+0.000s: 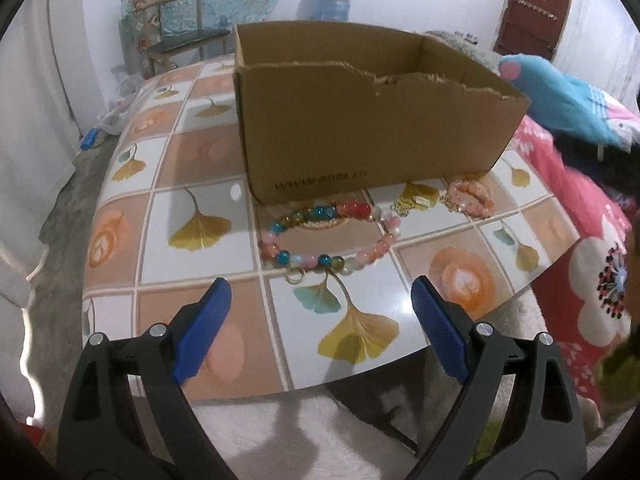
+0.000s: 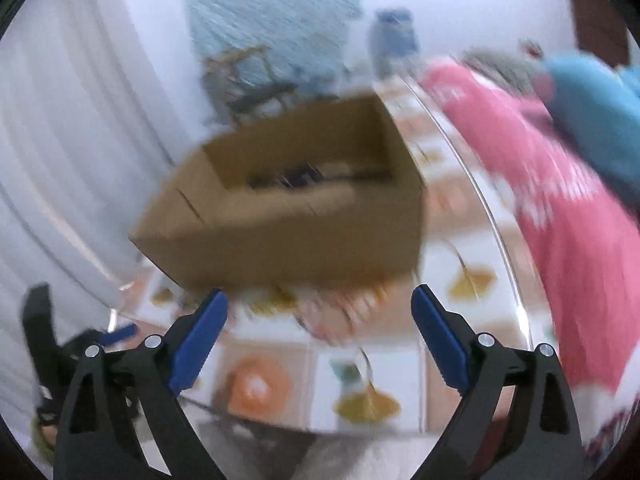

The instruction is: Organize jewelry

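From the left wrist, the left claw [image 1: 320, 300] stands wide open and empty above the near edge of the counter [image 1: 192, 160]. One multicoloured bead bracelet [image 1: 328, 236] lies flat just ahead of it, in front of the cardboard box [image 1: 360, 132]. To its right a small gold piece [image 1: 416, 200] and one pink bead bracelet [image 1: 470, 198] lie close against the box's front wall. That makes three pieces left on the counter, and the near bracelet looks like the next pick: lower the claw astride one side of the beads and close.

From the right wrist, heavily blurred, the right claw [image 2: 320, 312] is spread wide with nothing in it. The box [image 2: 280, 240] is ahead; something dark lies inside, too smeared to count.
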The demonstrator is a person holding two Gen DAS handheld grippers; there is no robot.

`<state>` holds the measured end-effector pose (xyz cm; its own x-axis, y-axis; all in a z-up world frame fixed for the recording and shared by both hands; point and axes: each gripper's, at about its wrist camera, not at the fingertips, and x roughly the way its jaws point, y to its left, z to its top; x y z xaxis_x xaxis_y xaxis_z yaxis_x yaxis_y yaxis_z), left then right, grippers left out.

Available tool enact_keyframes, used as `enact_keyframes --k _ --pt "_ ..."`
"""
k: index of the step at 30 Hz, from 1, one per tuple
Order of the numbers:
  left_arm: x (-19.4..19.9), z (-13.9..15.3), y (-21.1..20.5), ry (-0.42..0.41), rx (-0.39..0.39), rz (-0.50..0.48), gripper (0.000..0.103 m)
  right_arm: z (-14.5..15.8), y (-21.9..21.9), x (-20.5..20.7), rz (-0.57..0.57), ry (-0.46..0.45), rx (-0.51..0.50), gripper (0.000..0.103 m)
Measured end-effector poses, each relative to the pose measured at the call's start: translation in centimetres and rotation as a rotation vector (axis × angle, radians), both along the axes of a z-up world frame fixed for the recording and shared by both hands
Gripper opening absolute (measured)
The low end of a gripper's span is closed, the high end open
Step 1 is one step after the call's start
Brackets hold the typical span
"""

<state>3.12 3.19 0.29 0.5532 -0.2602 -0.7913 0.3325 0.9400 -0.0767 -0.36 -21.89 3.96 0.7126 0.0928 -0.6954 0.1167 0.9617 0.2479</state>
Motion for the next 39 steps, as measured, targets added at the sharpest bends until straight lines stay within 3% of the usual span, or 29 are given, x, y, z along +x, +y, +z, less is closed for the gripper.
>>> enact_keyframes --k 4,8,15,21,39 --pt "0.1 -1.0 -0.6 0.022 0.039 0.056 0.088 -3.5 -0.6 -0.6 -0.037 0.101 -0.008 0.090" --pt "0.3 -1.8 -0.9 0.042 0.083 0.099 0.088 -4.9 -0.1 -2.1 -0.038 0.126 -0.067 0.090" --pt "1.0 -3.1 -1.6 0.072 0.151 0.109 0.089 -7.8 -0.1 -1.2 -0.012 0.173 -0.133 0.091" --pt "1.4 -3.4 -1.4 0.082 0.134 0.136 0.095 -8.1 1.0 -1.1 0.014 0.151 -0.243 0.096" --pt "2.6 -3.6 -1.3 0.112 0.125 0.136 0.096 -8.1 1.0 -0.7 0.003 0.133 -0.244 0.096"
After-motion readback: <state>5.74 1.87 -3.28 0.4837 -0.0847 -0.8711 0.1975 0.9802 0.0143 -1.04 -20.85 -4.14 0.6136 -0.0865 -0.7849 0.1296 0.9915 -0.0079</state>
